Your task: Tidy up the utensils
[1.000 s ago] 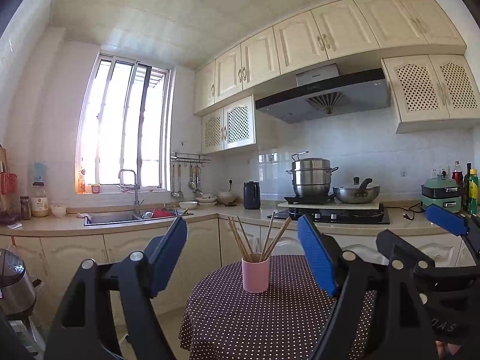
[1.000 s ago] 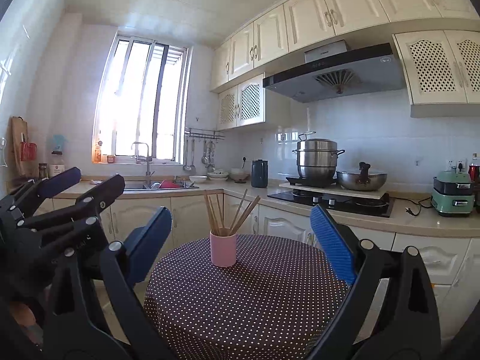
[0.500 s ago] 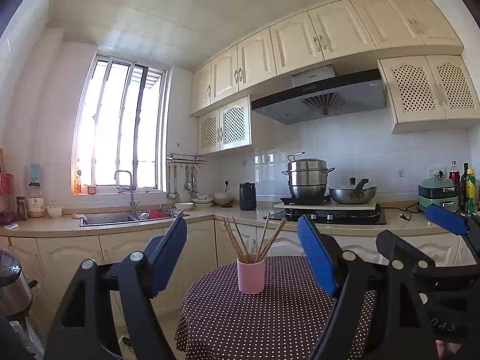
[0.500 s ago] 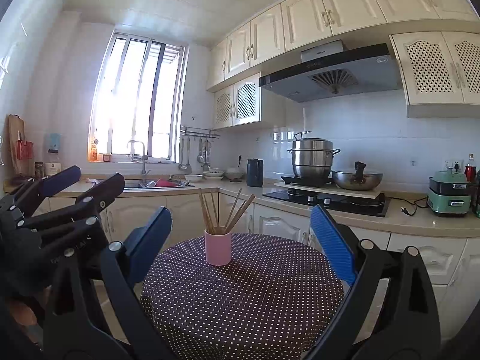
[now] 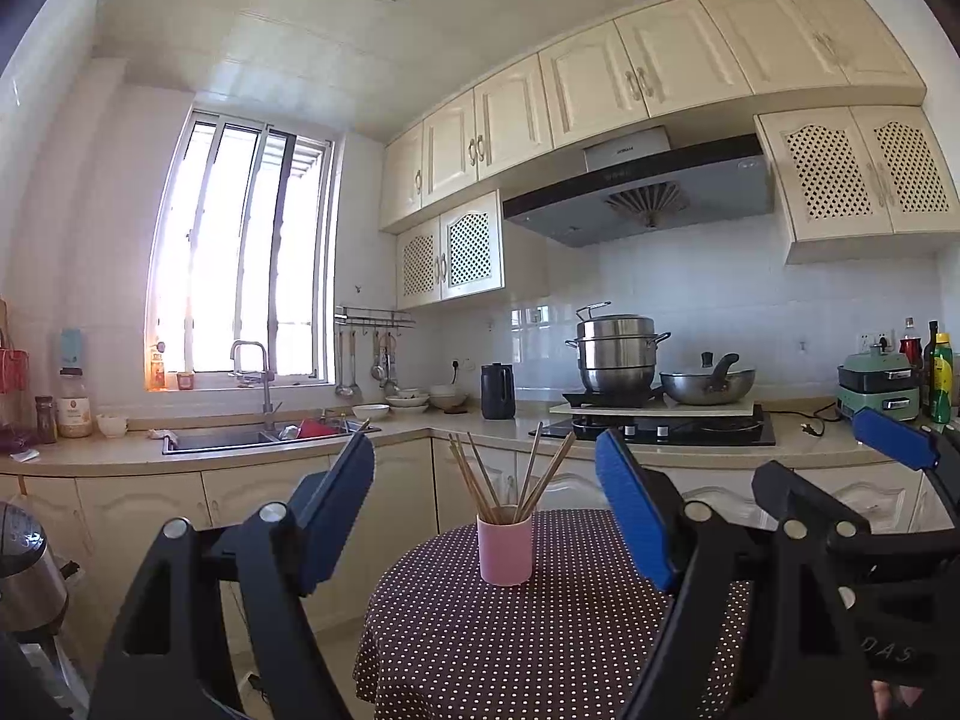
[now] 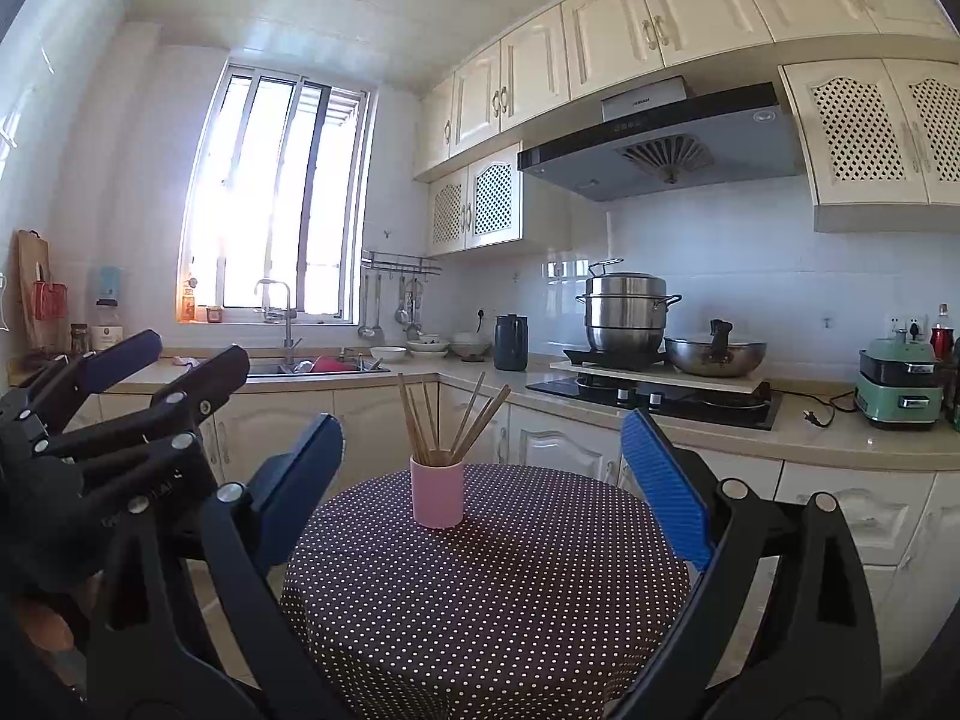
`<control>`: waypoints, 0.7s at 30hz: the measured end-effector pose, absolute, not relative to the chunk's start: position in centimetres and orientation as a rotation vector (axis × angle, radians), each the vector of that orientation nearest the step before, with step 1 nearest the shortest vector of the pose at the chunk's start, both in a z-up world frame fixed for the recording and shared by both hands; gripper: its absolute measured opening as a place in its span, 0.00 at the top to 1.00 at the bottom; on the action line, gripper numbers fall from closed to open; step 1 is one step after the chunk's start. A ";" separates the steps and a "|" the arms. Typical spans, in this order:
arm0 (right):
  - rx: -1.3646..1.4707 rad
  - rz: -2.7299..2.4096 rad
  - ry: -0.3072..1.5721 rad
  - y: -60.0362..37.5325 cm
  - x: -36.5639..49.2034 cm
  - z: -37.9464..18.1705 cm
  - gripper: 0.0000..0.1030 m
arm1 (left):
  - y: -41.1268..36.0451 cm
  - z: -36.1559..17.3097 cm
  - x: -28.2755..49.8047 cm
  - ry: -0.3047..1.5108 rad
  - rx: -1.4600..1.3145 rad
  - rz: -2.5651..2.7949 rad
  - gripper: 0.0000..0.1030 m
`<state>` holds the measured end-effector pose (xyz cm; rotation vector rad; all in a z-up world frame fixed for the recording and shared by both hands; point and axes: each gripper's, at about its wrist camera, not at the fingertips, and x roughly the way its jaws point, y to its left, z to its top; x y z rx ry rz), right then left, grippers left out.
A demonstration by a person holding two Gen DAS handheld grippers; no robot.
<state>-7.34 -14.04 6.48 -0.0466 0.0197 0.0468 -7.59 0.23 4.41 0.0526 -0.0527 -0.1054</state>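
A home kitchen, plainly lived in. Straight ahead of the claws a small round table (image 6: 480, 600) in a dotted cloth carries a pink cup (image 6: 437, 492) of chopsticks (image 6: 420, 420). Beyond it runs an L-shaped counter (image 6: 840, 438): sink (image 5: 240, 438) and tap under the bright window (image 5: 240, 252) off to the left, a stove (image 6: 660, 399) with a steel steamer pot (image 6: 627, 312) and a wok (image 6: 714, 354) to the right, a range hood (image 6: 660, 144) above them. Cream cupboards (image 6: 600, 42) line the wall overhead, and ladles hang from a rail (image 6: 399, 261).
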 end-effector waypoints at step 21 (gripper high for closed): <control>-0.047 0.044 0.028 -14.0 -7.1 6.3 0.09 | 0.3 4.0 -7.6 -0.045 0.055 -0.100 0.27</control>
